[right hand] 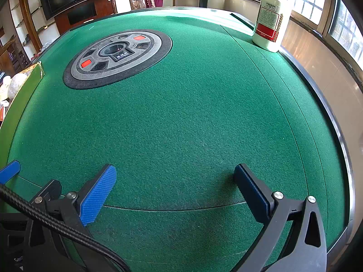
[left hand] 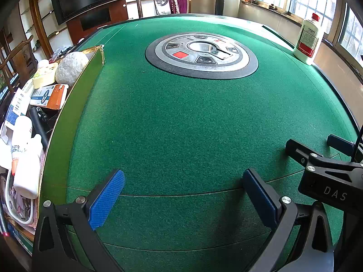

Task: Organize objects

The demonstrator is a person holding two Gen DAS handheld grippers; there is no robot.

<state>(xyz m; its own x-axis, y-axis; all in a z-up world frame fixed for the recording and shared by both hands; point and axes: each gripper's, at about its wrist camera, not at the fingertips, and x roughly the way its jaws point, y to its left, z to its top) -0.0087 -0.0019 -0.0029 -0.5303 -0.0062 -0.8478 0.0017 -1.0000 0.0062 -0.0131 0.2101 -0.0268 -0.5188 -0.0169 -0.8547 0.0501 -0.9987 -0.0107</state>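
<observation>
A white bottle (left hand: 307, 39) with a red cap and red label stands upright at the far right edge of the green felt table (left hand: 181, 124); the right wrist view has this bottle (right hand: 271, 20) at its upper right. My left gripper (left hand: 183, 195) hovers open over bare felt near the front edge, nothing between its blue pads. To its right my right gripper (left hand: 317, 147) also stands open. In its own view the right gripper (right hand: 174, 190) is open over bare felt (right hand: 181, 124), far from the bottle.
A green-walled box (left hand: 74, 104) along the table's left edge holds several items: white bottles (left hand: 27, 165), an orange and blue carton (left hand: 48, 96), a crumpled pale ball (left hand: 71, 68). A round control panel (left hand: 202, 55) sits in the table's middle. Windows lie beyond the right edge.
</observation>
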